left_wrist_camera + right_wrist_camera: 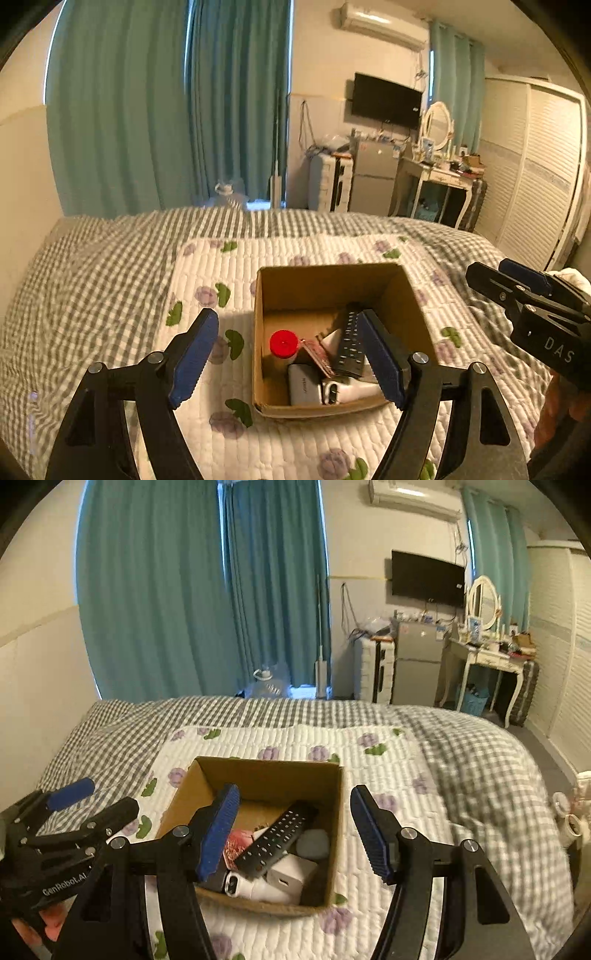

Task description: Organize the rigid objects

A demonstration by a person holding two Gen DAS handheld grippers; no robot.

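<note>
An open cardboard box (pixel 413 291) (pixel 334 849) stands on a white floral quilt on the bed. It holds a black remote (pixel 349 341) (pixel 279 840), a red-capped bottle (pixel 283 343), a grey power bank (pixel 304 384), a pink item (pixel 317 356) (pixel 236 845) and white devices (pixel 351 391) (pixel 291 875). My left gripper (pixel 288 354) is open and empty, above the box's near left part. My right gripper (pixel 295 830) is open and empty over the box; it shows at the right edge of the left wrist view (pixel 495 273).
The floral quilt (pixel 295 251) lies on a grey checked bedspread (pixel 480 760). Teal curtains, a water jug (pixel 267 686), a small fridge (pixel 417 664), a dressing table (pixel 491 657) and a white wardrobe stand beyond the bed.
</note>
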